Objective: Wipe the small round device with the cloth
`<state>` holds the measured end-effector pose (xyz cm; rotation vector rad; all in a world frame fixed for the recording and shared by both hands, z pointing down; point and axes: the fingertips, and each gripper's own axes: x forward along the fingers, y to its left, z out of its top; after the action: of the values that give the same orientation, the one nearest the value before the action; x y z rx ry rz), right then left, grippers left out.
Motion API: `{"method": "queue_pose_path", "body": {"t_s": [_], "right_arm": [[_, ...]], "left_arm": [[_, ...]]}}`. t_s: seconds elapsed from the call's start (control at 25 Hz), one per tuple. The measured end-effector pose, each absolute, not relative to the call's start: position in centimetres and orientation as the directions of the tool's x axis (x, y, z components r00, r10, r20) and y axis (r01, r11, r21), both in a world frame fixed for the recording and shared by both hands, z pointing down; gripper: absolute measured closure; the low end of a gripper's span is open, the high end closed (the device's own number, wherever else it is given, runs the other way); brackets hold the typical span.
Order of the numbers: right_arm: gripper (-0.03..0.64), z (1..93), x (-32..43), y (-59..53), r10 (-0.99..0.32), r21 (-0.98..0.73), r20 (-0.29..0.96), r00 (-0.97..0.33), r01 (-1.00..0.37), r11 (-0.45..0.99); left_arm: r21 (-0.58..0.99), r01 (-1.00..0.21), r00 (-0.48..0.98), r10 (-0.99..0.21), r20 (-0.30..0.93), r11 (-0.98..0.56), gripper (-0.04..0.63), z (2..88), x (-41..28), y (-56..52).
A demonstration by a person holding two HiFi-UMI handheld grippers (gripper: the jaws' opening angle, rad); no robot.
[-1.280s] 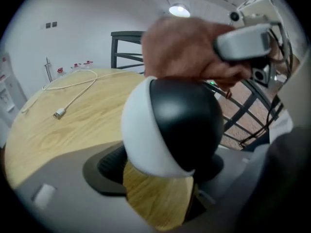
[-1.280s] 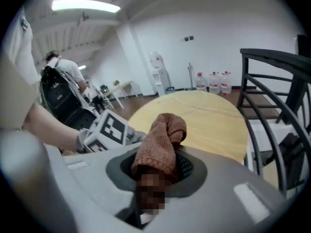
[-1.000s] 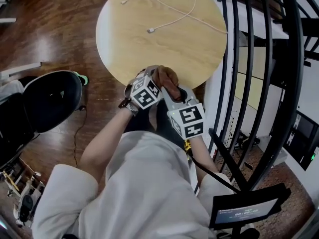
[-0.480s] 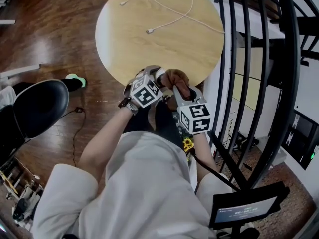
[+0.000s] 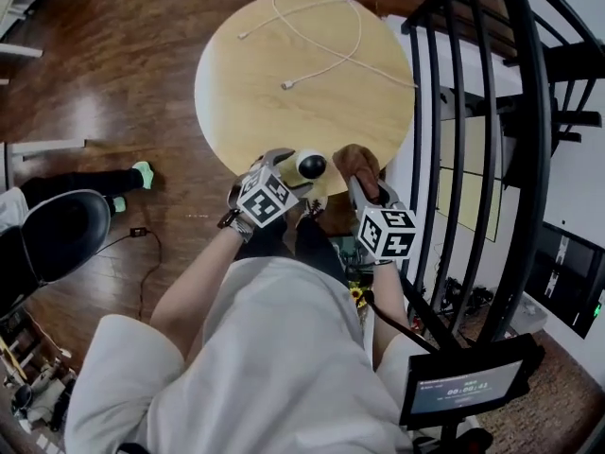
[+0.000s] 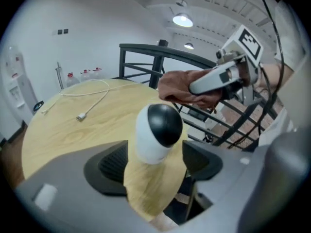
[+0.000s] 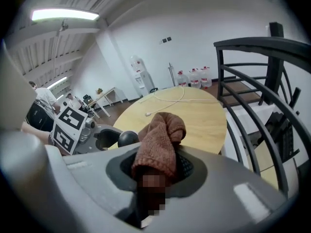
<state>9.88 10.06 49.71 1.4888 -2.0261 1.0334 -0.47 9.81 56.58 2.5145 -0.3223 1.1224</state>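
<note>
Compared with one second ago, the right gripper [image 5: 360, 182] has carried the cloth [image 5: 355, 159] away from the small round device [image 5: 311, 165]. Before, the brown cloth lay against the device, right at the fingertips of the left gripper [image 5: 299, 175], and the device could hardly be seen in the head view. Now the cloth stands to the right of those fingertips, near them but no longer touching, and the black face of the device is uncovered.

The left gripper has the device between its two fingers. Its pads [image 6: 110, 166] sit against the white body on both sides, and the dark face looks up and a little toward the cloth. Its jaws have just closed slightly more on the device, so the hold seems firm to me. The device is above the near edge of the round table [image 5: 284, 83], and as far as I can judge it does not rest on it.

The fingers of the right gripper are clamped on the cloth. In the right gripper view a bunched fold stands up from between them, and the device shows to the left of this fold, apart from it.

I judge that one wiping pass over the face is finished. The cloth is drawn back either for a new pass or because the wiping is ending. The parts of the white body under the left pads cannot be wiped without a change of hold. The white cable [image 5: 321, 26] lies well beyond both pairs of fingertips and plays no part.
</note>
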Motion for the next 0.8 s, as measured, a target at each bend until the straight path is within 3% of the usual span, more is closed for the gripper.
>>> {"method": "queue_pose_path", "body": {"t_s": [0.36, 0.6, 0.8], "right_arm": [[0.528, 39.4, 14.4, 4.4, -0.822, -0.161, 0.494, -0.283, -0.959, 0.233], [0.528, 33.8, 14.0, 2.8, -0.884, -0.076, 0.369, -0.286, -0.957, 0.279], [0.528, 29.3, 13.6, 1.6, -0.909, -0.042, 0.268, -0.320, -0.946, 0.321]], "left_arm": [[0.022, -0.481, 0.742, -0.393, 0.543, -0.876, 0.384, 43.1, -0.2, 2.3], [-0.054, -0.513, 0.771, -0.488, 0.410, -0.857, 0.481, 36.1, -0.3, -0.5], [-0.092, -0.542, 0.780, -0.541, 0.316, -0.835, 0.522, 31.3, 0.1, -2.3]]}}
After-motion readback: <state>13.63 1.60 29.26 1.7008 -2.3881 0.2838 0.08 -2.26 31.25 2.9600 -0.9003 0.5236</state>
